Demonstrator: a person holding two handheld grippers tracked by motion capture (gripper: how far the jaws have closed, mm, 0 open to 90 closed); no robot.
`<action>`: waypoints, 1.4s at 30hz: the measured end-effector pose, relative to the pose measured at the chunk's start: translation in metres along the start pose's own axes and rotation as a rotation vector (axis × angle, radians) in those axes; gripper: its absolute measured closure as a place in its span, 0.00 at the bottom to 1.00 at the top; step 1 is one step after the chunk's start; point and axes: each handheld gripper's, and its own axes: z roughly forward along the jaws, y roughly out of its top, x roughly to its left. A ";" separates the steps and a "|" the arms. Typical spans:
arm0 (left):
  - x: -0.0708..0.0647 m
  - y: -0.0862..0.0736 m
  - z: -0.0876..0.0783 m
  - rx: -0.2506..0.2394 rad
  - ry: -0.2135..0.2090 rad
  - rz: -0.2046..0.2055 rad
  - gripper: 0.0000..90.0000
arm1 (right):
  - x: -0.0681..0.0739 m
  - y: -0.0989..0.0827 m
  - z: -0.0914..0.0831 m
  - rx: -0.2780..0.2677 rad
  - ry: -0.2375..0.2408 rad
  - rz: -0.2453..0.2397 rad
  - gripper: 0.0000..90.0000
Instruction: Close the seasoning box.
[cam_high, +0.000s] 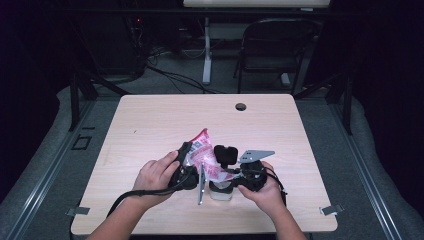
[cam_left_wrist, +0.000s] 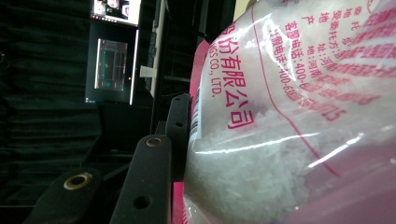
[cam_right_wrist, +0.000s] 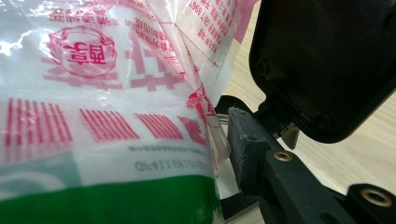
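A clear plastic bag (cam_high: 204, 154) with pink print and white grains inside is held up between both grippers near the table's front middle. My left gripper (cam_high: 186, 159) is shut on the bag (cam_left_wrist: 289, 140); one black finger (cam_left_wrist: 180, 121) presses its side and the other is hidden behind it. From the right, my right gripper (cam_high: 231, 170) grips the bag (cam_right_wrist: 102, 107) low down, its grey pad (cam_right_wrist: 243, 140) against the plastic edge and its other finger hidden. A small pale cup (cam_high: 220, 192) stands on the table right under the bag.
The wooden table (cam_high: 150, 120) has a cable hole (cam_high: 240, 106) at its far edge. A black casing (cam_right_wrist: 327, 65) hangs close beside the bag. A folding chair (cam_high: 272, 50) and a desk leg stand beyond the table. Cables trail from both grippers.
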 end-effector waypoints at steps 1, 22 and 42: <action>0.000 0.000 0.000 0.000 0.001 0.000 0.78 | 0.000 0.000 0.000 0.000 0.000 0.000 0.85; 0.001 0.000 -0.002 0.000 0.003 -0.002 0.78 | 0.000 0.000 -0.001 -0.011 0.002 0.000 0.80; 0.003 0.000 -0.003 0.002 0.004 -0.001 0.78 | 0.001 0.000 -0.001 -0.015 0.012 -0.003 0.78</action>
